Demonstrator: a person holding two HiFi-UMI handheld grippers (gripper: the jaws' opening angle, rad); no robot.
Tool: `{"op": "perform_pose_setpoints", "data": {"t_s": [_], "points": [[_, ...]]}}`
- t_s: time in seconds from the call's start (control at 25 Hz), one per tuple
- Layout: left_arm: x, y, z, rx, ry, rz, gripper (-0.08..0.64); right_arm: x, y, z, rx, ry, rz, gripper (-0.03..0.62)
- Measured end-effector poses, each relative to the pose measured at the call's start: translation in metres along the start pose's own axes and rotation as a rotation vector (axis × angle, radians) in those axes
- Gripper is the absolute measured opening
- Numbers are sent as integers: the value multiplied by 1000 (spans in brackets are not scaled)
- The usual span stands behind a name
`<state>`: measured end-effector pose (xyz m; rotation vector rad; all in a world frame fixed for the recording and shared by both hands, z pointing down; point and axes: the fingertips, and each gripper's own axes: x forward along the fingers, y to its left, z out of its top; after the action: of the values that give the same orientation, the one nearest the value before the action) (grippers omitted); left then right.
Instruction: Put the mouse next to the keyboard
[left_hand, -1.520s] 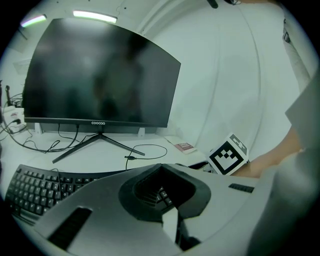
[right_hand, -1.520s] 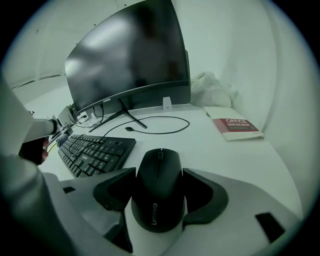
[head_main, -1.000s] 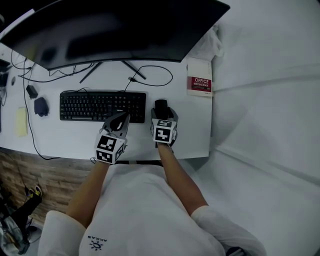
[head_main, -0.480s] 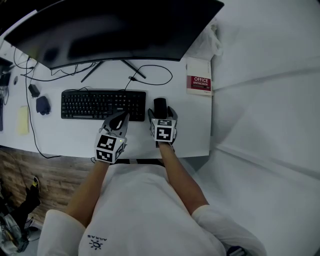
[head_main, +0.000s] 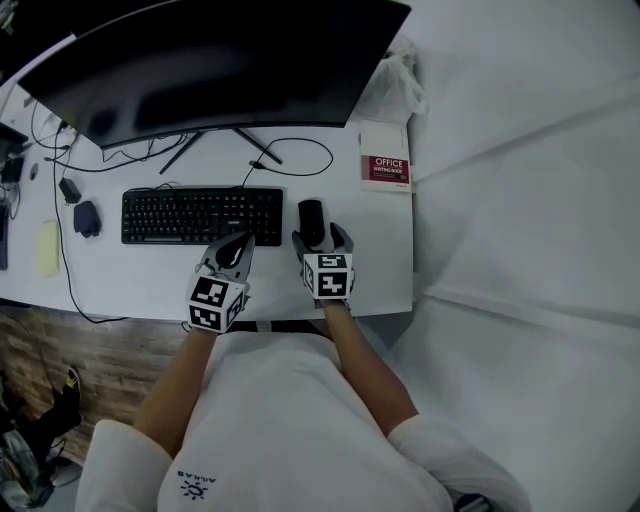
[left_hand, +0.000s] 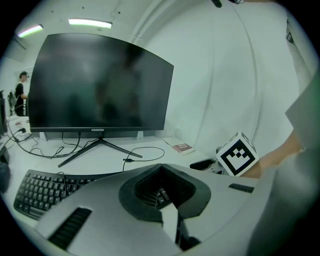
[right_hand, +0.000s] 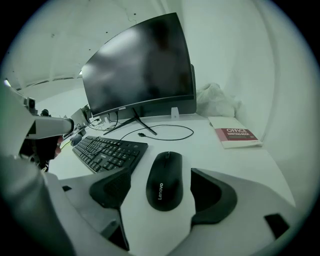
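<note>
R gripper (head_main: 322, 243) had its jaws spread wide, w/ the mouse (head_main: 311, 221) lying btwn them; neither pad touched it, a gap showing on both sides. Mouse, black, sat flat on the white worktop (head_main: 150, 272), just beside the right end of the keyboard (head_main: 200, 216), a narrow strip of worktop btwn the two, its nose pointing toward the monitor (head_main: 200, 60).

L gripper (head_main: 232, 255) was over the front right corner of the keyboard, jaws closed together, nothing in them.

Behind the keyboard a loose black cable (head_main: 295, 150) curled near the monitor stand. A red-and-white book (head_main: 385, 168) lay at the far right edge of the worktop, well apart from the mouse. Small dark item (head_main: 87, 217) sat left of the keyboard; couldn't tell what it was.
</note>
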<state>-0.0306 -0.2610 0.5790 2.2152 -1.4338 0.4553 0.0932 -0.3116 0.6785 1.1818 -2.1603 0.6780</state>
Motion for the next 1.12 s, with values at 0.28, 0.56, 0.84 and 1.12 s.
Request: {"op": "perform_pose_setpoints", "data": {"t_s": [0.28,0.56,0.84,1.12], "points": [[-6,-13,7,8,-23,7,6,-21,6,6,-34,-37,70,306],[-22,-21,15,31,-44,37,6,-46,6,17,-29,-120,139,33],[-47,-21,13,8,-85,71,6,-63,-3,19,7,-169,180,18],[-72,-25,7,-15,-115,55,6,-93,2,21,22,-229,182,18]]}}
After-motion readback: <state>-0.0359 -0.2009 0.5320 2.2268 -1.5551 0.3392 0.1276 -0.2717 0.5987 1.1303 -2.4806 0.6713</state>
